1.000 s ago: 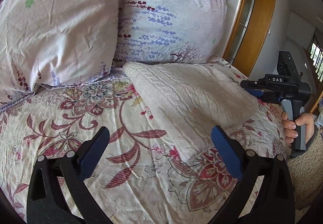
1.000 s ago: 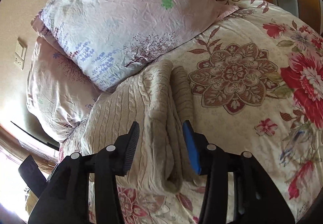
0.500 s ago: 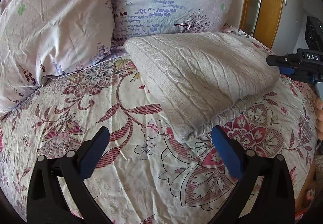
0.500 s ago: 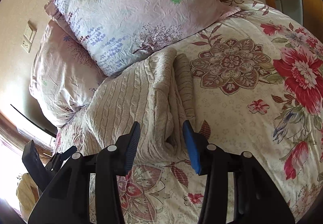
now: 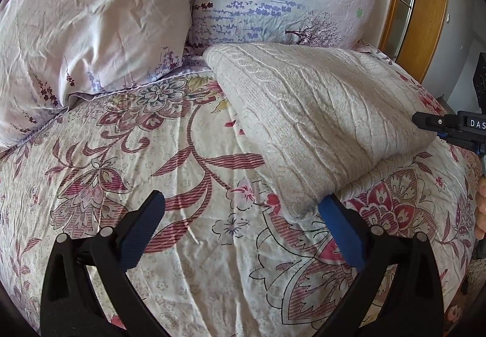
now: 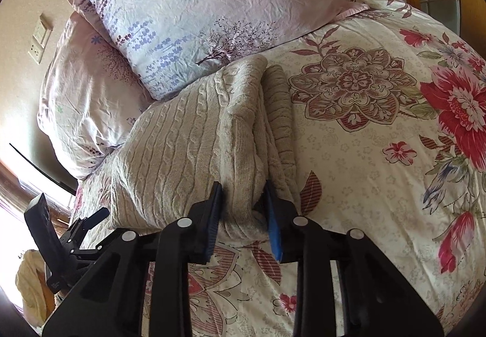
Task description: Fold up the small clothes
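The right hand-held gripper (image 5: pixel 449 127) is cut off at the left wrist view's edge, its fingertips hidden behind the folded sweater (image 5: pixel 319 124); only fingertips of the hand (image 5: pixel 480 209) show. In the right wrist view, the sweater's (image 6: pixel 188 154) lower layers and the bed (image 6: pixel 364 154) beneath stay unseen.

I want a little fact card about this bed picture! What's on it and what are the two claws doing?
garment: folded cream cable-knit sweater, lying on the bed
bed cover: floral quilt
behind it: two pillows, against the head of the bed
left claw: open, empty, one finger beside the sweater's near corner
right claw: fingers closed in on the sweater's thick folded edge
folding: looks almost finished
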`<state>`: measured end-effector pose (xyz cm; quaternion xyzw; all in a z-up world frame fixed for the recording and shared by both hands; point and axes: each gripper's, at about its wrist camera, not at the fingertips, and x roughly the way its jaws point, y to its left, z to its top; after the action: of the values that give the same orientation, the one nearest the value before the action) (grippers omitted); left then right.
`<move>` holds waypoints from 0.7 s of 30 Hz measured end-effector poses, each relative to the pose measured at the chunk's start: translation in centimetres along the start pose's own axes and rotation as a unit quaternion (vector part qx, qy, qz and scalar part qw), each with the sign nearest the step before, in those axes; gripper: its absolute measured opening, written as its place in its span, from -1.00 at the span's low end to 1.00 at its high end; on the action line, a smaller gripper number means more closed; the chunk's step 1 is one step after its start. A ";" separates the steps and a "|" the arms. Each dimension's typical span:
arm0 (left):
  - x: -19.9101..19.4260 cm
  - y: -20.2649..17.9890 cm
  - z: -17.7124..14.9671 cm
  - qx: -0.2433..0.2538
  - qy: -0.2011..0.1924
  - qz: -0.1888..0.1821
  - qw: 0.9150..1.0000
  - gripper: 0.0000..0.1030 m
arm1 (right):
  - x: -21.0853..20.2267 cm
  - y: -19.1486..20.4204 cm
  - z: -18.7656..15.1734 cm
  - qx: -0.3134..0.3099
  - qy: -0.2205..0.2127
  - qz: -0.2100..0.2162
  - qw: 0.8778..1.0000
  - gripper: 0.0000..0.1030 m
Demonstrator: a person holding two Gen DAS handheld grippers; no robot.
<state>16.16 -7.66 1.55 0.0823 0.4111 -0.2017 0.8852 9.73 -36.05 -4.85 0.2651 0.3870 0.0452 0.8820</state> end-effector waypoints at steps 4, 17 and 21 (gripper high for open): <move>0.2 0.5 0.1 -0.013 0.004 -0.006 1.000 0.95 | -2.2 0.4 0.3 0.003 -0.046 0.009 0.999 -0.78; -0.1 0.4 0.0 -0.008 0.004 0.004 1.000 0.95 | -1.2 -1.2 -1.4 0.033 -0.023 -0.022 0.999 -0.79; 0.0 0.3 -0.1 -0.005 0.006 0.009 1.000 0.95 | -1.0 -0.7 -1.9 0.023 -0.014 -0.038 0.999 -0.79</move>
<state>16.26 -7.35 1.47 0.0824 0.4166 -0.1915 0.8849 7.59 -36.12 -5.56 0.2711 0.3852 -0.0008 0.8821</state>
